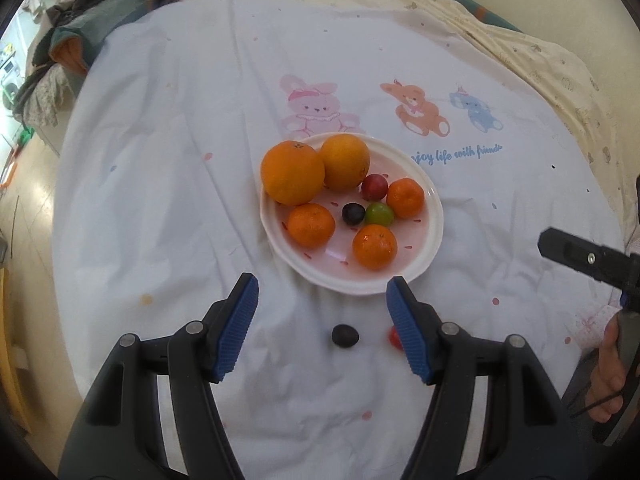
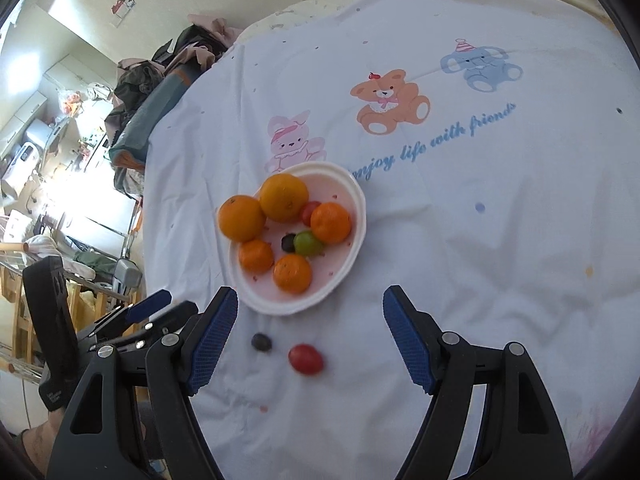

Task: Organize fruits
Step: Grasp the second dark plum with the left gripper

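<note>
A white plate [image 1: 430,240] [image 2: 356,236] on the white sheet holds two big oranges [image 1: 293,172], three small mandarins [image 1: 375,246], and red, dark and green small fruits. A dark small fruit [image 1: 345,336] [image 2: 261,342] and a red small fruit [image 1: 395,337] [image 2: 306,358] lie on the sheet in front of the plate. My left gripper [image 1: 322,294] is open and empty, above the dark fruit. My right gripper [image 2: 310,306] is open and empty, above both loose fruits. Part of the right gripper shows at the left wrist view's right edge.
The sheet [image 1: 200,120] carries printed bunny, bear and elephant figures behind the plate. A pile of clothes [image 1: 100,4] lies at the far left of the bed. The bed's left edge drops to the floor and room clutter [image 2: 60,160].
</note>
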`<state>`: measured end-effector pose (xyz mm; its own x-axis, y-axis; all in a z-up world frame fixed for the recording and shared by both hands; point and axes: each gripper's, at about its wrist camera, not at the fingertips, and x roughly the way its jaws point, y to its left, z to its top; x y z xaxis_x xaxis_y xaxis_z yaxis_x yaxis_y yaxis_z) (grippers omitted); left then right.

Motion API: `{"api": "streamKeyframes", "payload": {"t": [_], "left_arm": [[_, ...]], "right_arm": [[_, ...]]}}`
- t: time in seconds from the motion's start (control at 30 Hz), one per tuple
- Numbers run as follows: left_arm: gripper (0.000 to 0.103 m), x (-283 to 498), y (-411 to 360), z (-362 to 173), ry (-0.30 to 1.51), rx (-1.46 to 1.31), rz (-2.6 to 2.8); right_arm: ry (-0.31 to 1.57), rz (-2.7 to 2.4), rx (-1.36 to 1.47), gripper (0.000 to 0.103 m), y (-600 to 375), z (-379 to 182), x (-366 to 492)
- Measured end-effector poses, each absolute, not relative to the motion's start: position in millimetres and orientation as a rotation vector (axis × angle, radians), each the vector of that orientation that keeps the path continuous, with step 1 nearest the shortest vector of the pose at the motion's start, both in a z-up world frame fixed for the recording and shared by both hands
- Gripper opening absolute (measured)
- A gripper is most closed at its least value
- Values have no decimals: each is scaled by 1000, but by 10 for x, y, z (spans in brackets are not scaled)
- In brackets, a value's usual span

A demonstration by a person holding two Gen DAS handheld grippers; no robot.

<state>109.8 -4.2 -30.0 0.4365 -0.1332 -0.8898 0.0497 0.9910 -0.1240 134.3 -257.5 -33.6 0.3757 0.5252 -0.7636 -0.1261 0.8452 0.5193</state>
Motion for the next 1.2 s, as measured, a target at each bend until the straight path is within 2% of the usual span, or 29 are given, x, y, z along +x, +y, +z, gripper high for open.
{"api": "streamKeyframes", "payload": {"t": [0.27, 0.5, 0.77, 0.9, 0.93, 0.97, 1.13, 1.2], "left_arm": [[63, 849, 79, -252, 1108, -111, -82], [63, 788, 77, -611, 1218, -68, -45], [59, 942, -393, -981, 1311, 33, -193], [52, 1083, -586, -1083, 1327, 124, -239], [48, 1111, -596, -1116, 1336, 125, -234], [37, 1142, -606, -1159, 1350, 119, -232], [20, 1213, -628, -1305, 1395, 151, -211], [19, 1203, -619, -1293, 1382, 151, -220]], "right_arm": [[1090, 391, 351, 78, -2575, -286, 1081], [1104, 370, 386, 78, -2619, -351, 1098], [1112, 353, 412, 78, -2640, -393, 1124], [1128, 334, 431, 78, -2692, -457, 1160], [1130, 332, 437, 78, -2703, -467, 1165], [1130, 331, 443, 78, -2716, -471, 1174], [1128, 331, 445, 78, -2723, -471, 1213], [1132, 334, 444, 78, -2714, -480, 1220]]}}
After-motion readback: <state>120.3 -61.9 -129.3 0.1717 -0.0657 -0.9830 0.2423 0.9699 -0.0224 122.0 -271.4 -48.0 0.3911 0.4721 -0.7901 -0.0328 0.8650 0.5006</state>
